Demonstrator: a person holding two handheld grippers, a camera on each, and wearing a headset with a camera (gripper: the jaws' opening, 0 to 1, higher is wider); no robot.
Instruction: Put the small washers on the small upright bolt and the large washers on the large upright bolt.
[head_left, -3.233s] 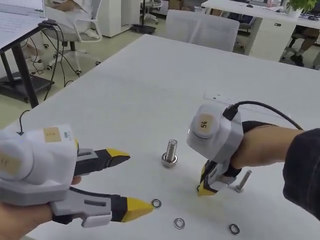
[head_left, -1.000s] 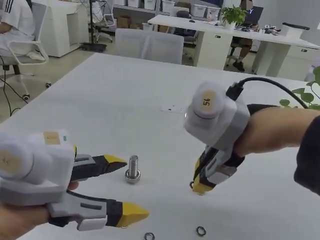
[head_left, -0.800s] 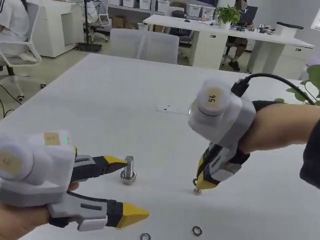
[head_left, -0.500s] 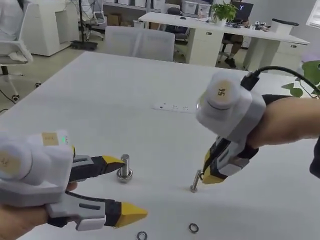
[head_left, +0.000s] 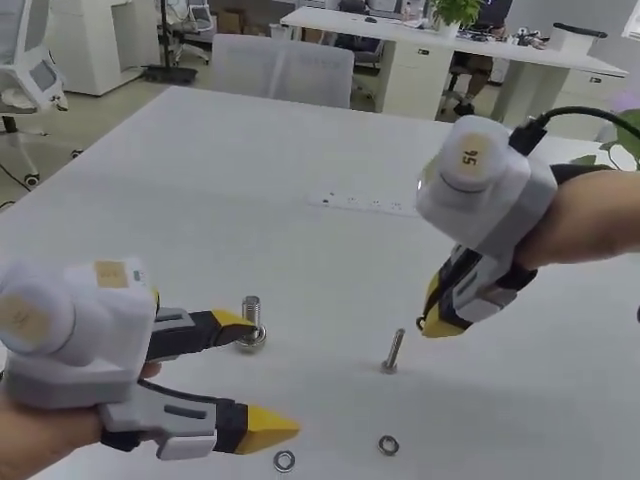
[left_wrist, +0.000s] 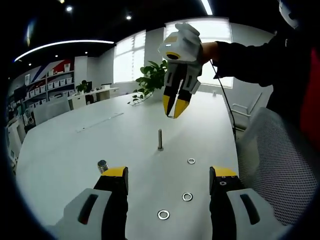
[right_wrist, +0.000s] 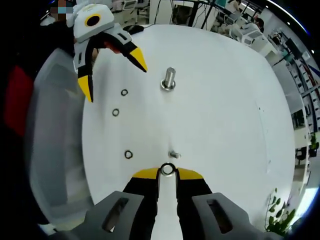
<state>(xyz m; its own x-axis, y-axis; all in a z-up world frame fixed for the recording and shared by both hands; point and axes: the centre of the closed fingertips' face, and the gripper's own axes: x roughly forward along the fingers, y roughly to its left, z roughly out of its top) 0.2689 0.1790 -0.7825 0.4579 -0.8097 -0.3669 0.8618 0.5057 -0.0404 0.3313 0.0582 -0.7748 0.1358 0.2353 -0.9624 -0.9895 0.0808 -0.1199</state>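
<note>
The small bolt (head_left: 393, 352) stands upright on the white table (head_left: 300, 150). The large bolt (head_left: 251, 324) stands to its left with a washer at its base. My right gripper (head_left: 438, 325) hangs just above and to the right of the small bolt, pointing down. In the right gripper view it (right_wrist: 168, 176) is shut on a washer (right_wrist: 168, 169), with the small bolt (right_wrist: 174, 154) just ahead. My left gripper (head_left: 255, 372) is open and empty, one tip beside the large bolt. Three loose washers (right_wrist: 128, 154) (right_wrist: 115, 112) (right_wrist: 124, 92) lie flat between the grippers.
Two of the loose washers (head_left: 284, 461) (head_left: 388, 445) lie near the table's front edge. A flush socket strip (head_left: 365, 203) runs across mid-table. A chair (head_left: 280, 68) stands at the far edge, with desks beyond.
My right gripper has risen from the table surface and now sits higher, to the right of the small bolt. The left gripper holds its pose. The head camera has shifted.
</note>
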